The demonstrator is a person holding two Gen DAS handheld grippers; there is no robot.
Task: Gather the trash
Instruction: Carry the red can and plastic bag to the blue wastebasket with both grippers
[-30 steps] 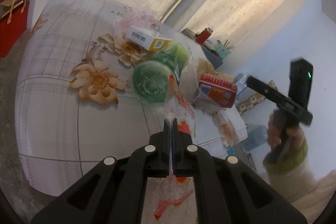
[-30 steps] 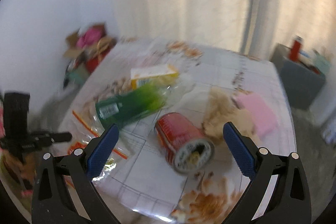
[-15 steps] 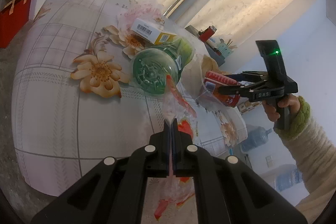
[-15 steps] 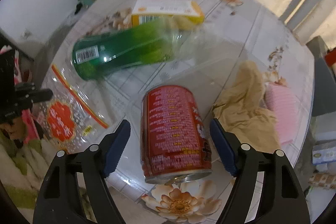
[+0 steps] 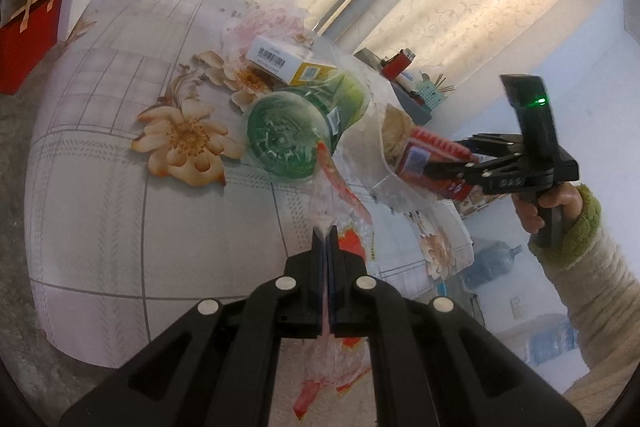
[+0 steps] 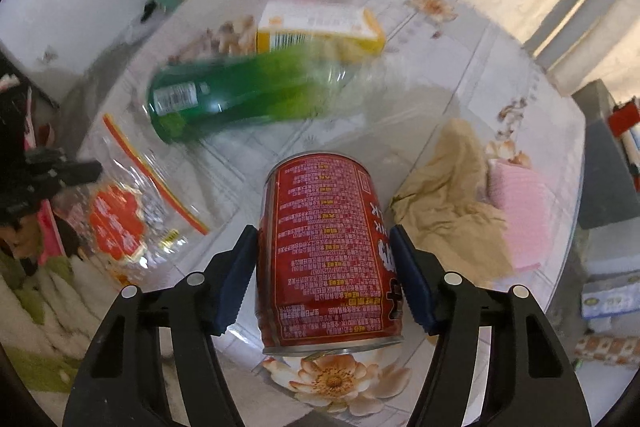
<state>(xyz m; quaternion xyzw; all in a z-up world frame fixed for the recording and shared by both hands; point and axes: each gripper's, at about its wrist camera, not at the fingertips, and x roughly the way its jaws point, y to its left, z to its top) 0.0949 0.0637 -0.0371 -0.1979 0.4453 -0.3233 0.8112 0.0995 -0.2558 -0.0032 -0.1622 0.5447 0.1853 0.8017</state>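
My left gripper [image 5: 327,235] is shut on the edge of a clear plastic bag [image 5: 344,187] with red print, seen also in the right wrist view [image 6: 132,203]. A green bottle [image 6: 236,95] lies on its side with its base toward the left wrist view [image 5: 288,139]. My right gripper [image 6: 324,267] has its blue pads against both sides of a red can [image 6: 328,251] lying on the table; the can also shows in the left wrist view [image 5: 432,167].
A yellow and white carton [image 6: 320,27] lies behind the bottle. Crumpled brown paper [image 6: 448,195] and a pink pad [image 6: 520,211] lie right of the can. The floral tablecloth [image 5: 120,187] covers the table. A red paper bag [image 5: 28,27] stands on the floor.
My right gripper moved down to the red can and closed around it. The left gripper stayed shut on the bag, and the bottle shifted slightly.
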